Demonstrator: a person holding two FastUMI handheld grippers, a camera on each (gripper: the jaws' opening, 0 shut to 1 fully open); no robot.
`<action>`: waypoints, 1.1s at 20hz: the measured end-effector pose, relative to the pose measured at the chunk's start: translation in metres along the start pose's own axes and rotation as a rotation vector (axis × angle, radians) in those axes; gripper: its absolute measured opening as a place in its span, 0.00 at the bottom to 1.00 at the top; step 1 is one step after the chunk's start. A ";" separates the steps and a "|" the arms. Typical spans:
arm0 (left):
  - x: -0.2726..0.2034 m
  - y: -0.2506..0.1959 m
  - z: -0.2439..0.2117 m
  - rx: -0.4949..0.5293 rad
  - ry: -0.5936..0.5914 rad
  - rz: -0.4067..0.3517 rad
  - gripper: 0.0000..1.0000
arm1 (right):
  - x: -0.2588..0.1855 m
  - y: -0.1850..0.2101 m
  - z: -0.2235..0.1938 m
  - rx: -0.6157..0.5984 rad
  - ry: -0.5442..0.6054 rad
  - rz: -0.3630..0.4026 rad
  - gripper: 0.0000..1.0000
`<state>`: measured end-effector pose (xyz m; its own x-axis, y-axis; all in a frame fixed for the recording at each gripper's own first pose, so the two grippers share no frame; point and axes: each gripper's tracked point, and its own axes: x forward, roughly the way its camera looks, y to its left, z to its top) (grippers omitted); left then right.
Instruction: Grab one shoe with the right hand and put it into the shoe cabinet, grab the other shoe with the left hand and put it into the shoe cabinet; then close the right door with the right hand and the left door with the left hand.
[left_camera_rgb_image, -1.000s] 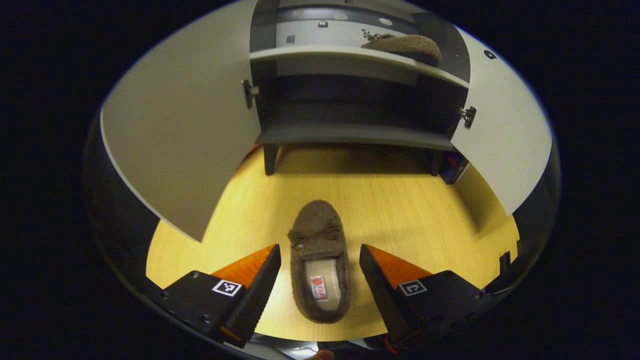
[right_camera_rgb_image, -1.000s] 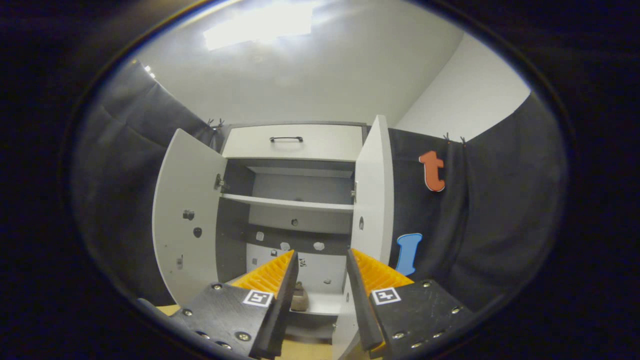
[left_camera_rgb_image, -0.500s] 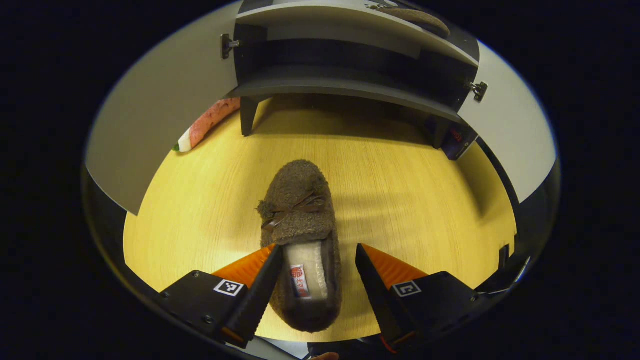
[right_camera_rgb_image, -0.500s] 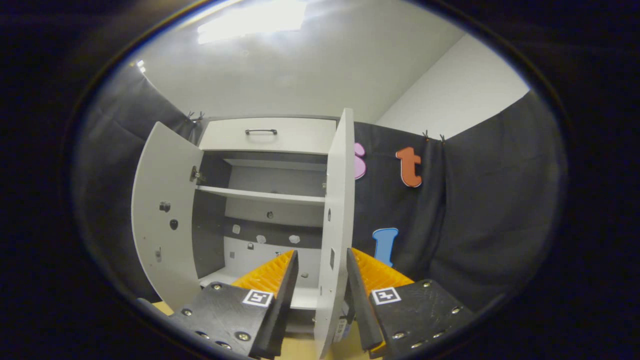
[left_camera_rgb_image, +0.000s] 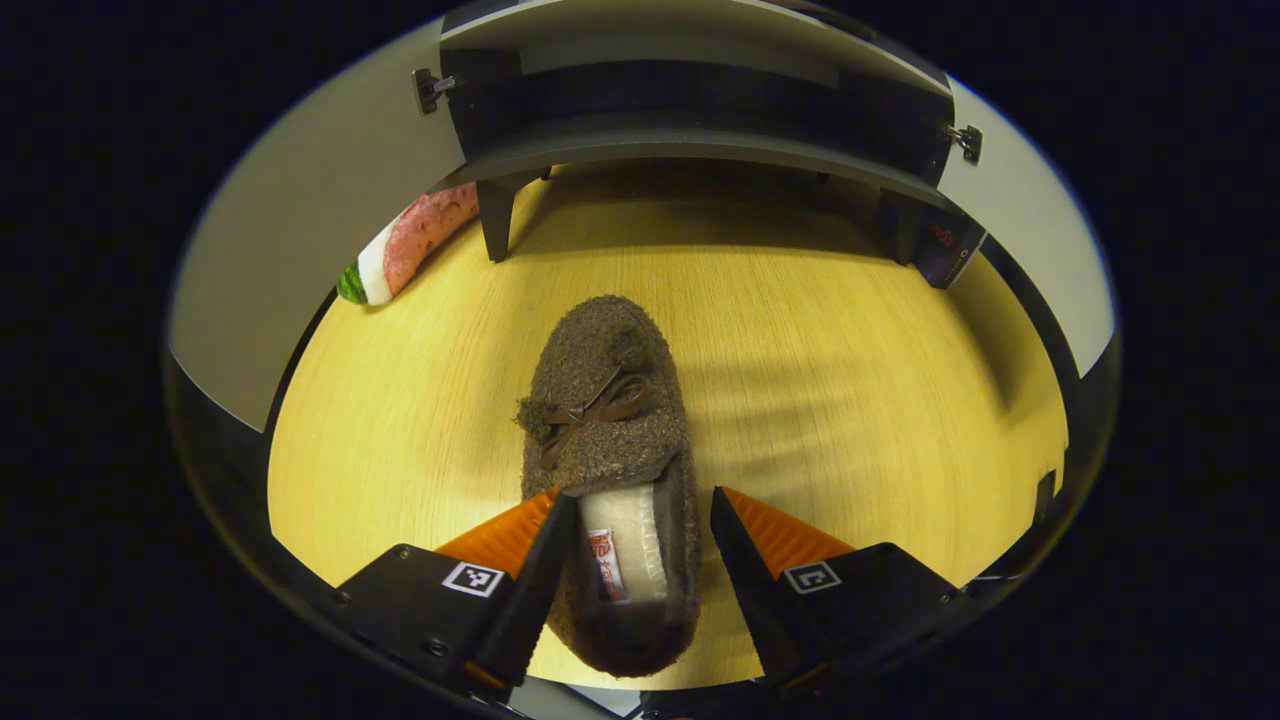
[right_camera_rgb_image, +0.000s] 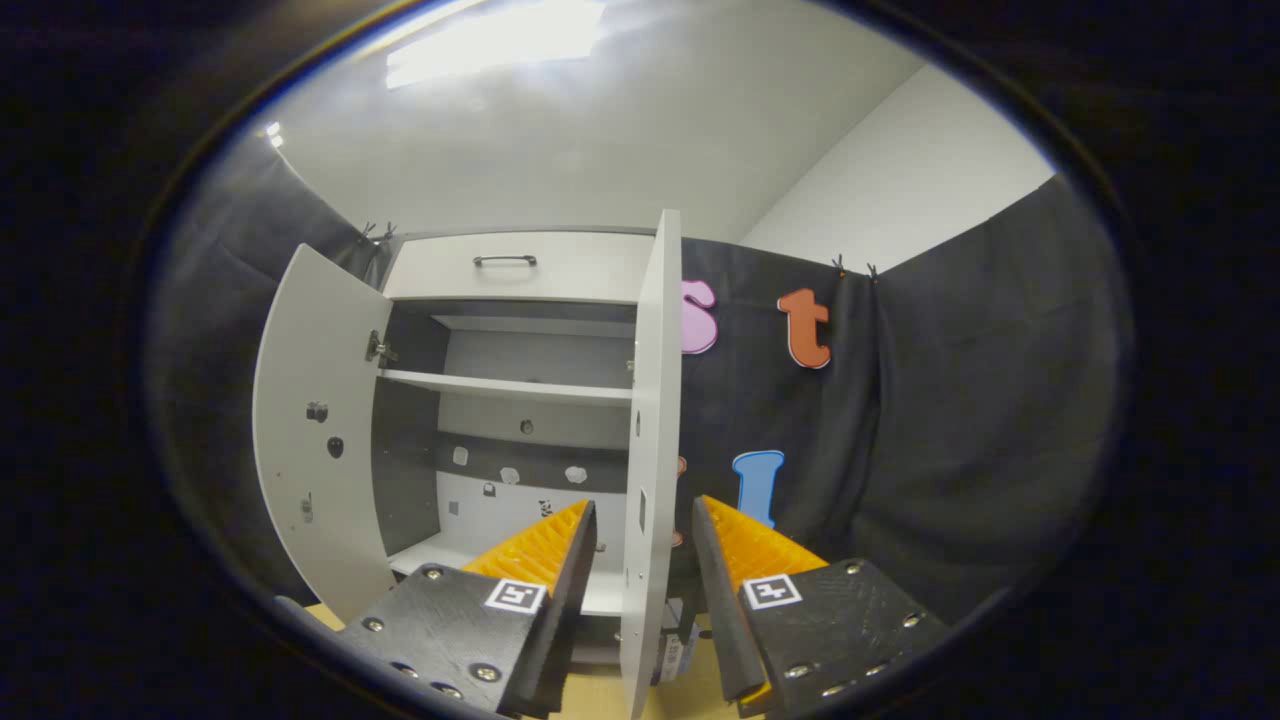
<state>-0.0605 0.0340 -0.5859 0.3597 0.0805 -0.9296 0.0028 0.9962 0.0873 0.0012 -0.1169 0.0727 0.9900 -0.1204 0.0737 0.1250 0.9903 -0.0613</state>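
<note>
Left tongs (left_camera_rgb_image: 632, 545) wide open, straddling shoe (left_camera_rgb_image: 610, 440)

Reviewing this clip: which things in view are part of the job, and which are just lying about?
Job:
- brown slipper between the left gripper fingers
- shoe cabinet, both doors open
- right door
- right gripper

Lying about:
- watermelon-slice toy on the floor beside the cabinet

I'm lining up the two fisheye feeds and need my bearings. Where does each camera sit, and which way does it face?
Left gripper view: rides the left hand-held gripper, looking down at the brown shoe on the wooden floor; its fingers flank the heel.
Right gripper view: rides the right hand-held gripper, held lower, facing the right door edge-on between its open fingers.
Both show the shoe cabinet, doors open.
</note>
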 end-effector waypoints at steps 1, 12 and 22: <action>0.000 0.000 -0.003 0.018 0.006 0.012 0.84 | -0.001 -0.002 -0.001 0.002 0.004 -0.002 0.57; 0.000 0.004 -0.003 0.019 -0.012 0.000 0.69 | -0.002 -0.015 -0.022 0.035 0.056 -0.018 0.55; -0.028 0.012 0.017 -0.161 -0.109 -0.101 0.67 | 0.007 -0.007 -0.042 0.043 0.105 -0.007 0.55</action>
<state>-0.0543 0.0429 -0.5530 0.4643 -0.0157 -0.8855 -0.1021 0.9922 -0.0711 0.0098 -0.1274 0.0314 0.9908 -0.1322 -0.0303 0.1317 0.9911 -0.0180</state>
